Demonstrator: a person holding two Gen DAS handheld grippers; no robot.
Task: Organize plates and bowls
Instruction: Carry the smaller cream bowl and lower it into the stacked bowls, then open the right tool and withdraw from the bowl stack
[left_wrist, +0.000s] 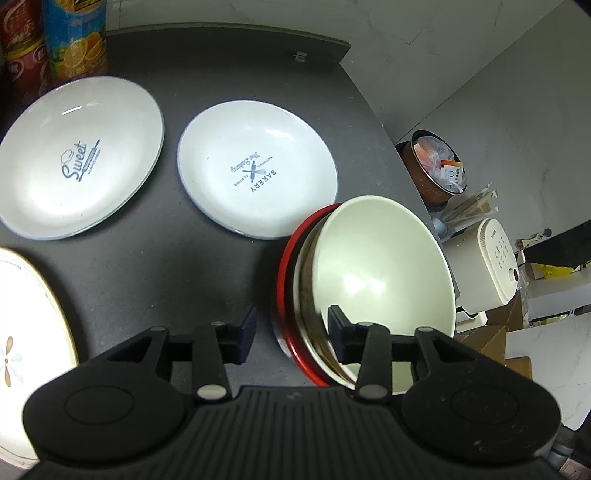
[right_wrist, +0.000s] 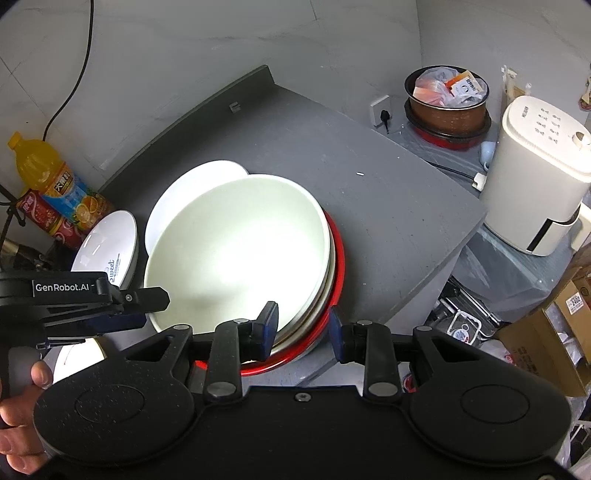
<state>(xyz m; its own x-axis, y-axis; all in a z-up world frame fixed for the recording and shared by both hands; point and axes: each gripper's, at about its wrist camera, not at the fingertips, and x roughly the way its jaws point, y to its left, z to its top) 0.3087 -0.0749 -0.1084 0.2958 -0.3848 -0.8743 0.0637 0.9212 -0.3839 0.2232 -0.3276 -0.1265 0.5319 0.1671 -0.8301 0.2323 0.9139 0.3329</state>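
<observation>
Left wrist view, floral plate (left_wrist: 26, 332): lies far left of the jaws at the frame edge, cut off by it.
"Sweet" plate (left_wrist: 79, 155): flat on the dark table (left_wrist: 229, 66), ahead and left of the jaws, apart from its neighbour.
"Bakery" plate (left_wrist: 258, 170): ahead of the jaws, its near rim just beside or under the bowl stack; contact cannot be told.
Left gripper (left_wrist: 291, 326): jaws wide apart, holding nothing; the red rim and inner rims of the stack sit between the pads, right pad inside the cream bowl (left_wrist: 380, 266).
Bowl stack (right_wrist: 332, 280): cream bowl nested in a metal-rimmed bowl and a red one, near the table's right edge.
Right gripper (right_wrist: 303, 326): jaws spread, nothing gripped; left pad over the bowl's inside, right pad outside the red rim.
Risk, grip: closing on several rims at once could pinch unevenly, so the nested bowls slip or separate.
Risk, edge: a nudge rightward could push the stack off the table toward the bin (right_wrist: 447, 99) and white appliance (right_wrist: 535, 184).
Risk, collision: both grippers crowd one stack and may clash.
</observation>
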